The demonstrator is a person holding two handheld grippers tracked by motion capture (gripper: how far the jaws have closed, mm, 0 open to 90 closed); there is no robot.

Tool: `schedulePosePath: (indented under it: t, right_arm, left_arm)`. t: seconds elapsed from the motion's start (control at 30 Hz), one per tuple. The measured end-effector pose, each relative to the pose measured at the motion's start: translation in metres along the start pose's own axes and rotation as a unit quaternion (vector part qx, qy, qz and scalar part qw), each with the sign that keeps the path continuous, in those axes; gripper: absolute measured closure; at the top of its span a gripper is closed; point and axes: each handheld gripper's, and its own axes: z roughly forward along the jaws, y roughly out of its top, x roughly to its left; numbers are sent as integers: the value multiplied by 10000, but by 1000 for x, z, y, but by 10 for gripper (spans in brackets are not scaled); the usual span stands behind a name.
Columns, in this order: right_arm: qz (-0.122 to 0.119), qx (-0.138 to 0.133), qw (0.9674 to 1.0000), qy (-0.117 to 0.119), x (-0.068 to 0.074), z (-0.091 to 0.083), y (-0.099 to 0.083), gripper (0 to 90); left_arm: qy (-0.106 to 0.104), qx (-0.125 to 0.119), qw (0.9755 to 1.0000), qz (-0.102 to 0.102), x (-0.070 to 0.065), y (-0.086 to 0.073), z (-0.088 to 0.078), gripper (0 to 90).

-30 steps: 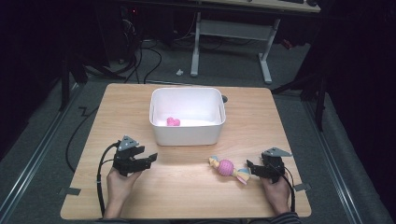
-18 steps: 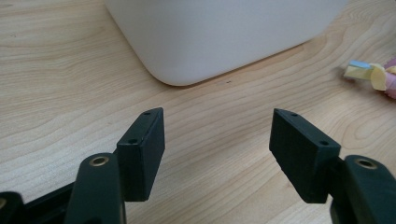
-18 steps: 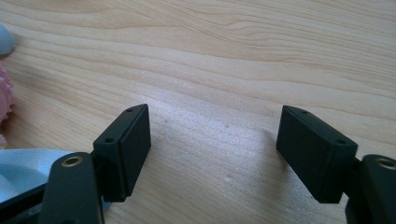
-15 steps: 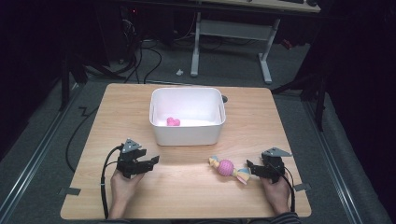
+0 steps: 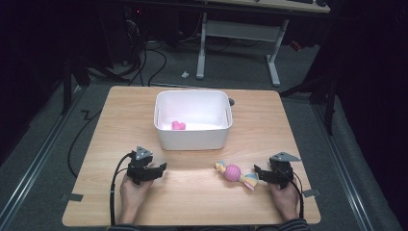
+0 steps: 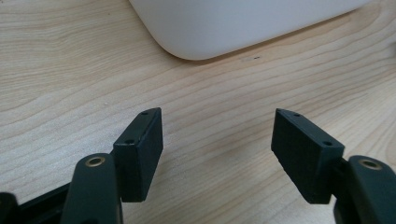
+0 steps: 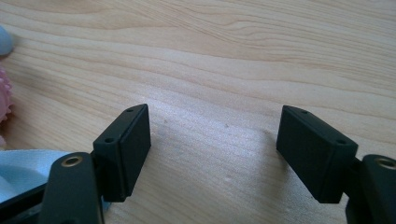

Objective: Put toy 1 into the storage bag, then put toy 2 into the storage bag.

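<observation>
Soft, light pink ball toy [image 5: 233, 172] w/ pastel ends lies on tabletop [image 5: 192, 192] beside right gripper [image 5: 262, 174], best pinched mid-ball; both grippers' jaws gape empty, left gripper [image 5: 156, 169] just widened.

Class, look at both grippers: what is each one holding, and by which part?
Nothing. The left gripper and right gripper both stand open over bare table.

A wooden table [image 5: 120, 125] stands on grey floor [image 5: 43, 144], with a desk frame [image 5: 235, 33] behind and black cables [image 5: 149, 62] beside it.
</observation>
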Motion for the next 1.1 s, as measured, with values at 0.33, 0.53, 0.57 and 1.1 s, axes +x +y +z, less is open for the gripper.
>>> schedulePosePath:
  t: [0.33, 0.53, 0.57, 1.1]
  right_arm:
    - [8, 0, 10000, -3, 0, 0, 0, 263]
    - [12, 3, 10000, -3, 0, 0, 1, 264]
    - [10, 3, 10000, -3, 0, 0, 1, 264]
    - [221, 127, 9987, 433, -9, -15, 6, 278]
  left_arm:
    - [235, -1, 9997, 71, -1, -3, 9, 340]
    - [361, -73, 9990, 234, -2, -6, 11, 337]
    - [381, -68, 9990, 240, -3, -6, 11, 336]
    - [453, -16, 9984, 324, -6, -6, 11, 290]
